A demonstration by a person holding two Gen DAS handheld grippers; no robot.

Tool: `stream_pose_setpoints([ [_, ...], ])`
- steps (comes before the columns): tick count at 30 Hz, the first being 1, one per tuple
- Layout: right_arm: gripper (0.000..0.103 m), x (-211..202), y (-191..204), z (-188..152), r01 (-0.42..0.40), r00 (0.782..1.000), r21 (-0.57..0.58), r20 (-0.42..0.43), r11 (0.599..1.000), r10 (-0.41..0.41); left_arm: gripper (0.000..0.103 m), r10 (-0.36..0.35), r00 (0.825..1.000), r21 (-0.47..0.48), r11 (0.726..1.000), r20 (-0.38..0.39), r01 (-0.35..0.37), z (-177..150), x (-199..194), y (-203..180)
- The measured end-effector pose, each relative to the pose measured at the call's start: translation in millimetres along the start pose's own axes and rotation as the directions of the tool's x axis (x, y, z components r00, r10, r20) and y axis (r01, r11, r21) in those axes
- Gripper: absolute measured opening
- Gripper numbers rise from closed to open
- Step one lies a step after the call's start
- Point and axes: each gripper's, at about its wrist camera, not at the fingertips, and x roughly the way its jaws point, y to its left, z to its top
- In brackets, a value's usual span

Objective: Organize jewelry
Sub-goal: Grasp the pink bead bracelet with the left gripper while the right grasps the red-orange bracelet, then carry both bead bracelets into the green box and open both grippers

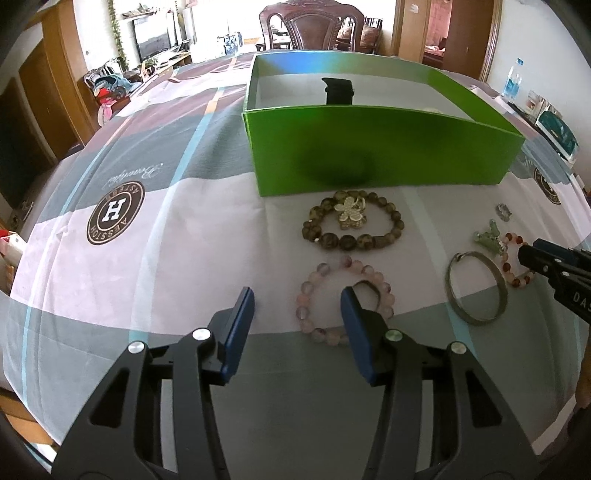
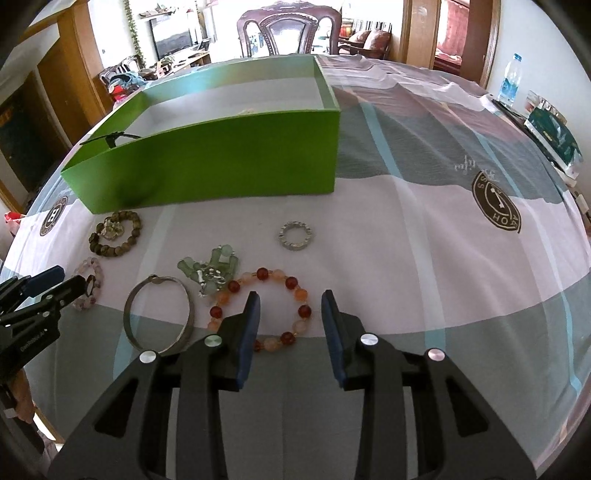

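Not much looks done yet. The green box [image 1: 384, 147] stands open on the table, and I can only see one dark thing [image 1: 338, 90] inside it. I cannot tell what it is. Almost all the jewelry is out on the striped cloth [image 2: 443, 229], in front of the box.

The brown bead bracelet [image 1: 352, 225] lies closest to the box, with a gold flower pin [image 1: 350, 212] resting on it. Just in front of that is the pink bead bracelet [image 1: 343, 299]. The left gripper [image 1: 297, 306] is wide open and holds nothing, and one of its fingers hides part of that pink bracelet.

The right gripper [image 2: 290, 308] is also wide open and holds nothing. It hangs right at the red and orange bead bracelet [image 2: 262, 310]. Beside that bracelet lie a silver bangle [image 2: 160, 314] and a green charm [image 2: 210, 269], which touch or nearly touch it. A small silver ring [image 2: 296, 235] sits apart, nearer the box.

I think every one of these pieces must go into the box. The front wall of the box is tall, so each piece must be lifted over it. A water bottle [image 2: 509, 79] and a chair [image 2: 290, 31] stand far back, out of the way.
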Motion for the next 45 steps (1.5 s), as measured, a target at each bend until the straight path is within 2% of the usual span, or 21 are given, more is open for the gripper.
stream_pose_setpoints([
  [13,0.036,3.1,1.4,-0.8,0.010,1.000,-0.003,0.000,1.000,-0.010,0.051,0.001,1.000,-0.005,1.000,0.004,-0.001,0.1,-0.1,0.7],
  [19,0.038,3.2,5.4,-2.9,0.018,1.000,-0.014,0.005,1.000,-0.018,0.030,-0.024,1.000,-0.005,1.000,0.010,0.024,-1.2,-1.6,0.1],
  [21,0.038,3.0,6.9,-3.9,0.024,1.000,-0.020,0.008,1.000,-0.024,0.027,-0.025,1.000,-0.003,1.000,0.010,0.025,-1.5,-1.8,-1.4],
  [31,0.038,2.4,10.7,-6.7,0.031,0.999,-0.037,0.026,0.999,-0.031,0.031,-0.009,1.000,-0.001,1.000,0.017,0.009,-3.0,-2.6,-4.4],
  [32,0.032,2.1,11.8,-7.5,0.028,0.999,-0.045,0.030,0.999,-0.026,0.030,-0.010,1.000,-0.001,1.000,0.017,0.010,-3.0,-2.7,-4.4],
  [33,0.022,1.6,13.0,-8.0,0.018,0.999,-0.051,0.032,0.999,-0.017,0.026,-0.015,1.000,-0.001,1.000,0.017,0.015,-3.0,-2.7,-4.4],
  [34,0.015,1.0,14.9,-8.6,0.006,0.999,-0.059,0.032,0.998,-0.004,0.015,-0.019,1.000,0.003,1.000,0.016,0.019,-3.2,-3.4,-5.6],
  [35,0.008,0.5,15.8,-8.8,0.001,1.000,-0.061,0.030,0.998,0.001,0.009,-0.015,1.000,0.004,1.000,0.014,0.015,-2.9,-3.5,-6.5],
  [39,0.008,-3.1,21.4,-7.4,-0.014,0.999,-0.073,0.035,0.997,0.016,0.008,-0.024,1.000,-0.002,1.000,0.011,0.024,0.8,-8.1,-8.5],
  [45,0.008,-36.7,25.8,9.3,-0.024,0.990,-0.084,0.134,0.996,0.035,0.008,-0.062,0.993,0.003,0.998,0.101,0.062,16.9,-40.6,-8.9],
])
